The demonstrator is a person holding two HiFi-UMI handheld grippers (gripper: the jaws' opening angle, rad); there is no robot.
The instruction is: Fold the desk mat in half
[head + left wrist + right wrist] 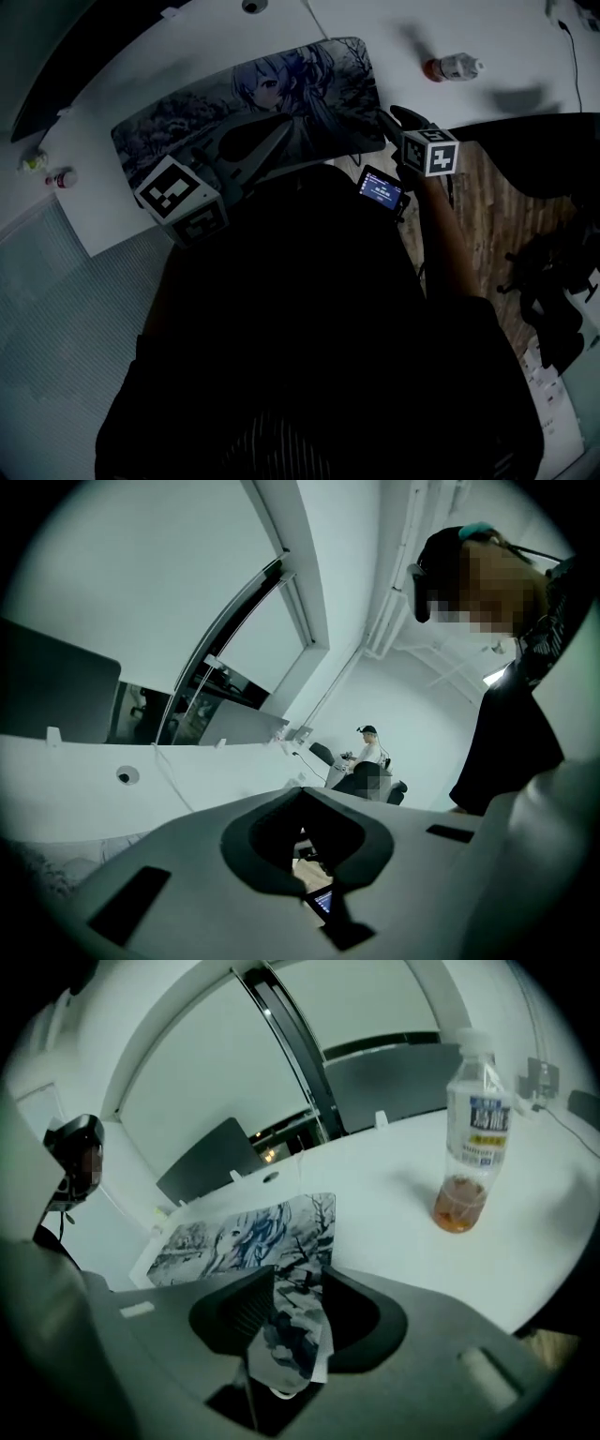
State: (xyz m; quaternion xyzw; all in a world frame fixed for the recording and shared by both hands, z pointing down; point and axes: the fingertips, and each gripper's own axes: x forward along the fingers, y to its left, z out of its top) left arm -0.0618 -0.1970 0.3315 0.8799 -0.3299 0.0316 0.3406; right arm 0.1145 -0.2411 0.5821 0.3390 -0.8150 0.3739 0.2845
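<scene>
1. The desk mat (281,103) lies spread flat and unfolded on the white worktop (394,37), printed side up. Its near edge is partly hidden by the left gripper (272,141) and by the dark clothing that fills the lower head view.
2. The mat's near right corner cannot be seen from the head view, because the right gripper (386,120) covers it.
3. In the right gripper view, that corner of the desk mat (234,1237) curls up between the jaws of the right gripper (291,1283). The jaws stand apart and do not pinch it, though the left pad sits very close to the sheet.
4. In its own view, the left gripper (305,832) has its jaws spread with nothing between them. Only a patch of floor and a lit screen show through the gap.
5. A bottle (455,67) lies on its side on the worktop, well apart from the mat. In the right gripper view the bottle (473,1147) has amber liquid at its base.
6. 2 small things (61,178) near the worktop's left end are too small to identify.
7. A dark shape at the top left of the head view is cut off by the frame.
</scene>
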